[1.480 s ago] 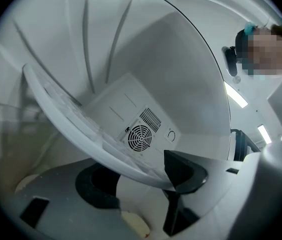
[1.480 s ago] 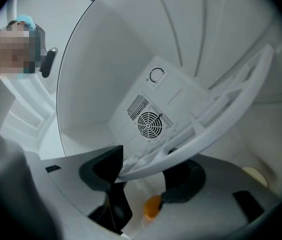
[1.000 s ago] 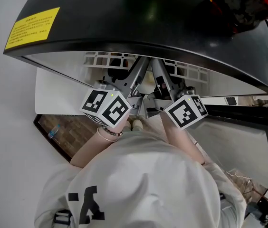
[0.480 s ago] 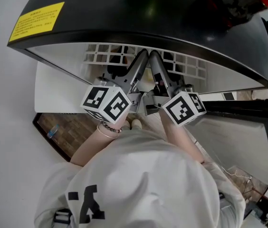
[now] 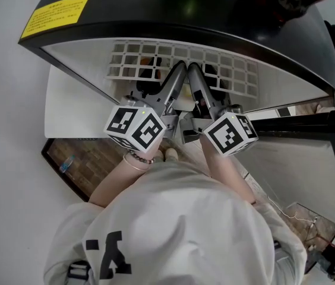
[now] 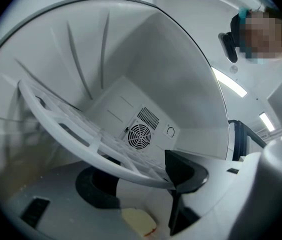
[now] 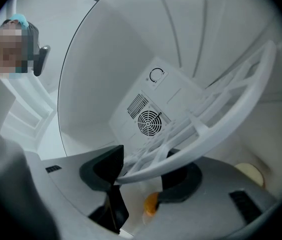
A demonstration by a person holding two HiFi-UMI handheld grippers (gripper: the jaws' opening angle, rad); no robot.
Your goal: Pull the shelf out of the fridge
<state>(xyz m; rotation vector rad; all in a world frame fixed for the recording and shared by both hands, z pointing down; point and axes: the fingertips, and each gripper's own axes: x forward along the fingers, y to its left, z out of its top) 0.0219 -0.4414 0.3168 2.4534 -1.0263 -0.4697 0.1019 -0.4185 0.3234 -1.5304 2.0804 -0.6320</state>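
The shelf [image 5: 185, 70], a white lattice, is showing in the upper middle of the head view. It is sticking partway out of the fridge [image 5: 173, 10] from under its black top. Both claws are reaching up to it side by side at the frame's centre.

The left gripper [image 5: 178, 71] is clamping the front rail. In the left gripper view the rail [image 6: 96, 156] is running across the lower frame, with the two dark pads closed narrowly on it at lower centre. The right gripper [image 5: 195, 73] is doing the same just beside it. In the right gripper view its pads are pinching the rail [image 7: 181, 156] at lower centre, and the lattice is sweeping off to the upper right. The fan grille [image 6: 140, 134] on the back wall is showing beyond the shelf.

The shelf is looking like stiff moulded plastic, so it is probably light and rigid, with a smooth face that could slip in the pads. The thin inner ribs are likely the weak part. The thick front rail is the sound place to hold, as both claws are doing. With both grips near the middle, an uneven pull could be skewing the shelf and jamming it against the side walls.
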